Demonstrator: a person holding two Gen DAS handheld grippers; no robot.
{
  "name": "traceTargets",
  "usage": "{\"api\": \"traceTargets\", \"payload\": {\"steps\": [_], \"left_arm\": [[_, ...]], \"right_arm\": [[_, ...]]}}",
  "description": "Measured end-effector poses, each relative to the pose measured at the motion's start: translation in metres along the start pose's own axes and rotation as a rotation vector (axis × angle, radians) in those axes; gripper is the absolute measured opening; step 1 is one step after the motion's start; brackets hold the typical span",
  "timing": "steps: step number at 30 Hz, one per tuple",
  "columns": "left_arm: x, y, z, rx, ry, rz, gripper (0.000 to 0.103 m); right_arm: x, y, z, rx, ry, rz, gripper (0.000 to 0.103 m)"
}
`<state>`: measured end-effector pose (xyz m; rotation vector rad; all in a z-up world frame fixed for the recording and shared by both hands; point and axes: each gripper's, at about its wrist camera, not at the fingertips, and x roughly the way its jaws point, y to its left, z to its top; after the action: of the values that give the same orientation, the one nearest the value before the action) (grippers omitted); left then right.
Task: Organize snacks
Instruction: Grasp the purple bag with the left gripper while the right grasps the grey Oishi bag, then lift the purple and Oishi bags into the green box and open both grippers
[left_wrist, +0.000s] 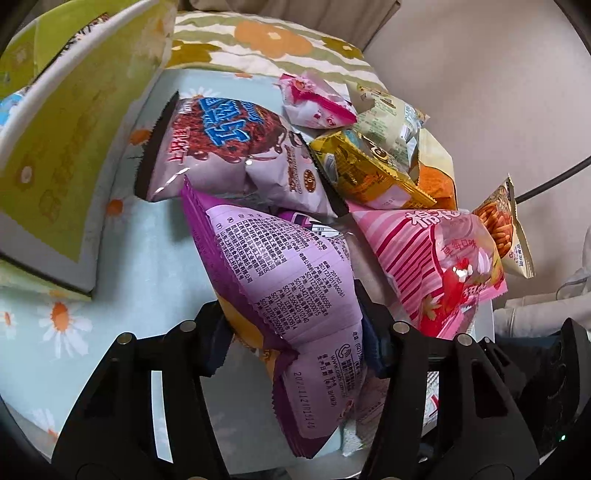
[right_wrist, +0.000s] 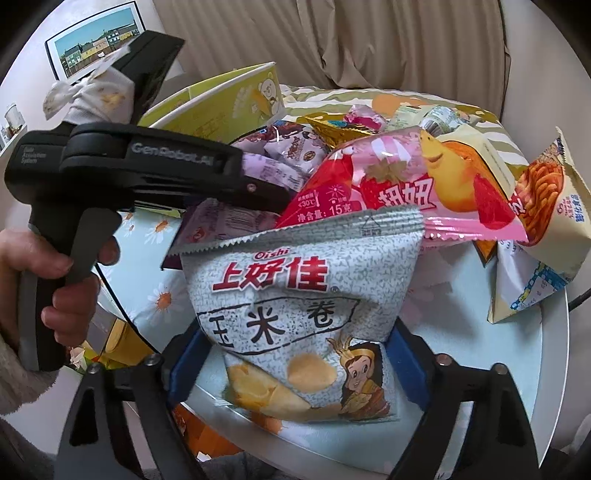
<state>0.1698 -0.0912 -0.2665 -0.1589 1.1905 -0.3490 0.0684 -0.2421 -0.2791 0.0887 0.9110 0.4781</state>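
The left hand-held gripper (left_wrist: 295, 332) is clamped on a purple bag (left_wrist: 284, 273), and the right hand-held gripper (right_wrist: 295, 358) on a grey corn-roll bag (right_wrist: 295, 310); both bags rise lengthwise straight out from the fingers, over the floral-clothed desk (right_wrist: 147, 236). The green box (left_wrist: 70, 147) lies up-left of the left gripper, the nearer one. The bags are crinkly, puffed foil pillows with serrated seams; the remaining pile (left_wrist: 369, 158) sits just beyond.

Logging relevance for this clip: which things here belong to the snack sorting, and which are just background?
Job:
- purple bag in left gripper
- grey corn-roll bag in right gripper
- pink strawberry bag
- gold packet
- green box

Background:
- floral cloth
- framed picture
- curtain
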Motion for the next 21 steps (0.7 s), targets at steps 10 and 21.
{"api": "traceTargets", "payload": {"steps": [10,21], "left_arm": [[-0.030,0.007,-0.011,0.004,-0.037,0.031,0.054],[-0.076,0.003,-0.018,-0.011,-0.101,0.055,0.054]], "right_arm": [[-0.018,0.001,-0.002,-0.010,-0.027,0.013,0.059],[-0.047,0.013,0.011,-0.028,-0.074,0.037,0.058]]}}
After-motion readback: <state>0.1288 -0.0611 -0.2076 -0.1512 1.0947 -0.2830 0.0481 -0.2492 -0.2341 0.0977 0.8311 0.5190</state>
